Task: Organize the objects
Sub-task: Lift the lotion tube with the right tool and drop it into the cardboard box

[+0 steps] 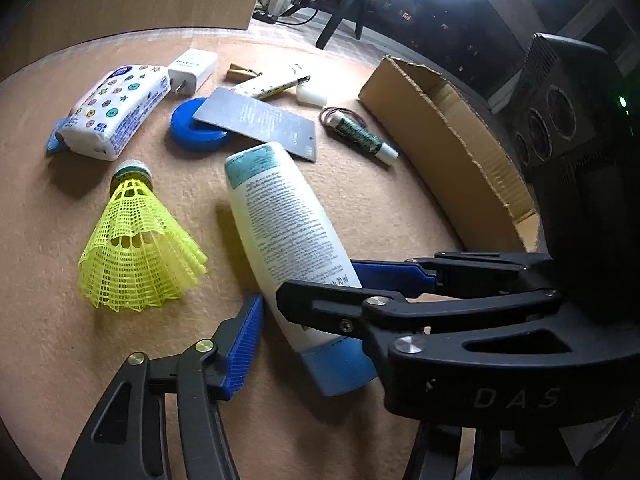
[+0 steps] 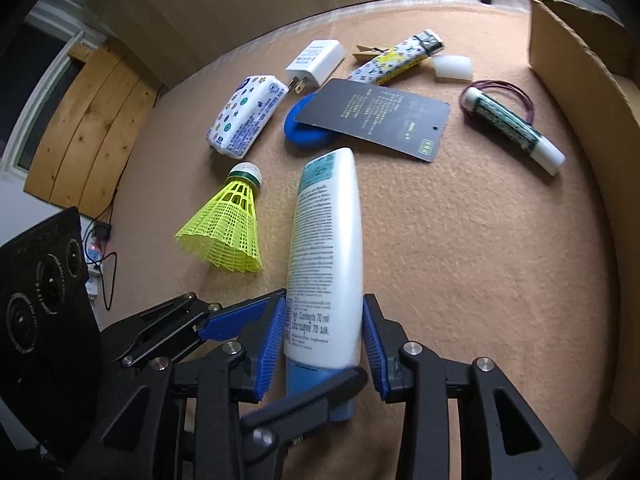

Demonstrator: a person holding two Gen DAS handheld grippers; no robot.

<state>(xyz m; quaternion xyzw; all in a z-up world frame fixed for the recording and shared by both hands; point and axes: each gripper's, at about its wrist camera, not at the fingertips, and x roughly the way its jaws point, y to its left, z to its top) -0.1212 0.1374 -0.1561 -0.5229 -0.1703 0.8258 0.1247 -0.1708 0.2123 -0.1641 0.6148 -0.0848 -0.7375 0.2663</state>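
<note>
The widest bare stretch of bench (image 2: pixel 460 248) lies right of centre in the right wrist view, between the white lotion bottle (image 2: pixel 326 248) and the cardboard box wall (image 2: pixel 580 92) along the right edge. Left of the bottle, the yellow shuttlecock (image 2: pixel 226 232) leaves only a narrow lane. Toward the top, the dark card (image 2: pixel 376 118), blue disc (image 2: pixel 298 128), tissue pack (image 2: pixel 244 118) and glue stick (image 2: pixel 516 128) crowd together.

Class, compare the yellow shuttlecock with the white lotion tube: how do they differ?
The shuttlecock is a yellow mesh cone; the lotion tube is smooth, white, printed, with a blue cap. The shuttlecock lies free; the tube sits between the right tool's blue pads. The tube is longer. Both lie on the tan table.
</note>
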